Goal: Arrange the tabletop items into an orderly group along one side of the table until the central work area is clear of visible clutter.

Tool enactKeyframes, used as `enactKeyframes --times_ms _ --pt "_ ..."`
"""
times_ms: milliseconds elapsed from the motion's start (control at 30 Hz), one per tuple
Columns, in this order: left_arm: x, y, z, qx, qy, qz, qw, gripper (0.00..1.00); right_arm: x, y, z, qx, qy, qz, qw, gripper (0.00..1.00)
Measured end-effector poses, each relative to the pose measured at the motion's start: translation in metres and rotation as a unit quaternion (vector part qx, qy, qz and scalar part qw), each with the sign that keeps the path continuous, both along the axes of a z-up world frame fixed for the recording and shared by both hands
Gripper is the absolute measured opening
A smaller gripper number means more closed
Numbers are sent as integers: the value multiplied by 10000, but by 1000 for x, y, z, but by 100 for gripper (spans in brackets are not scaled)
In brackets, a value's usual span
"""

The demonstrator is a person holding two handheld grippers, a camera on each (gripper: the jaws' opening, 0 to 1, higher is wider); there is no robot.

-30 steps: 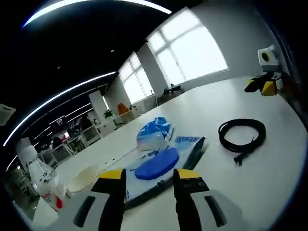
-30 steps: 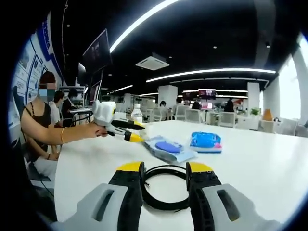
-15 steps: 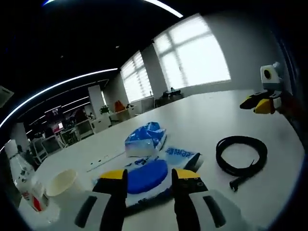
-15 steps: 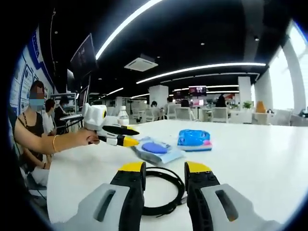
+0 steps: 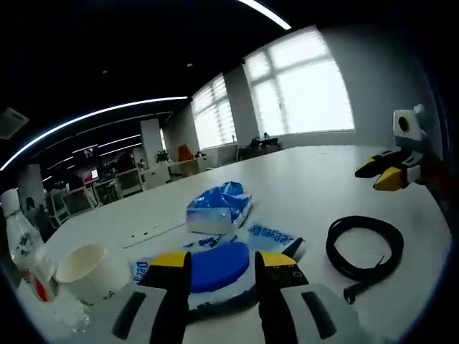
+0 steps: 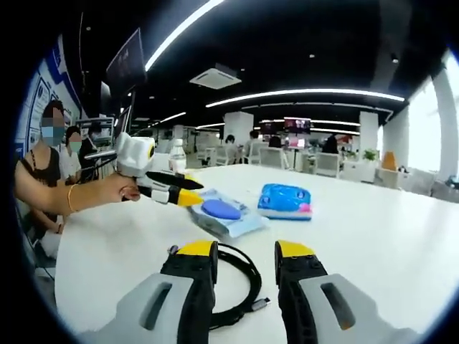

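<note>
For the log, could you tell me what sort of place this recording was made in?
Probably an open-plan office: a large white table, rows of desks and chairs behind it, long ceiling light strips, wall screens and big windows.

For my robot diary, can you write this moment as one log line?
left gripper: open, over blue pack | right gripper: open, over cable | cup: upright

An open-plan office with a dark ceiling [image 6: 301,43]. Long light strips [image 6: 308,94] cross it, one running from 12 toward 9 o'clock in the right gripper view. An air vent [image 6: 215,76] sits at 11. Big bright windows [image 5: 312,89] fill the wall at 1 o'clock in the left gripper view. Desks and chairs [image 6: 326,163] stand far back, with screens [image 6: 295,126] glowing above them. The white table [image 5: 315,172] spreads below.
</note>
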State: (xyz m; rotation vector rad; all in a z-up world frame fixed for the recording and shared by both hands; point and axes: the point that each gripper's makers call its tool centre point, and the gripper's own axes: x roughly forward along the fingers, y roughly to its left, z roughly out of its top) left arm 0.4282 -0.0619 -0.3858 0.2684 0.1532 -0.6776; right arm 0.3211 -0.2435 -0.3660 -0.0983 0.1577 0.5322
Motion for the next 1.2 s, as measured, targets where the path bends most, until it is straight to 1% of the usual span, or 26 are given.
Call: enactKeyframes --times_ms 133,167,233,267,367,500,567,733,800,933,1033,1100,1200 --pt "3 -4 -4 -89 51 26 9999 33 11 -4 3 19 -8 -35 10000 29" --pt "5 -4 -5 -84 34 54 9999 33 14 -5 3 6 -2 -50 10000 29" --pt "8 -4 -4 45 -105 105 9999 32 18 -7 3 -27 -20 -65 10000 29" --pt "9 -4 -3 46 -116 117 9999 31 19 -7 3 -31 -23 -69 10000 29" --pt "10 -8 -4 -94 -10 75 9999 31 27 -11 2 -60 -9 -107 9999 29" --pt "11 -12 -3 -34 -19 21 10000 31 35 -12 1 1 36 -141 9999 29" --pt "13 -15 -3 -77 38 6 10000 31 38 -11 1 -48 1 -114 9999 29" --pt "21 -20 0 -117 79 -6 9999 31 48 -12 2 -120 15 -141 9998 29" --pt "23 -26 1 -181 124 -55 9997 31 53 -12 4 -116 -19 -163 9998 29" --pt "28 -33 1 -186 121 -111 9997 31 65 -15 4 -98 -47 -230 9997 29" --pt "35 -40 4 -404 162 -90 9990 31 73 -18 2 -120 -37 -274 9995 29" --pt "38 -45 4 -360 139 -93 9992 31 80 -24 0 -202 36 -365 9991 29" --pt "43 -51 2 -303 140 -117 9994 31 87 -27 1 -243 28 -382 9990 29"
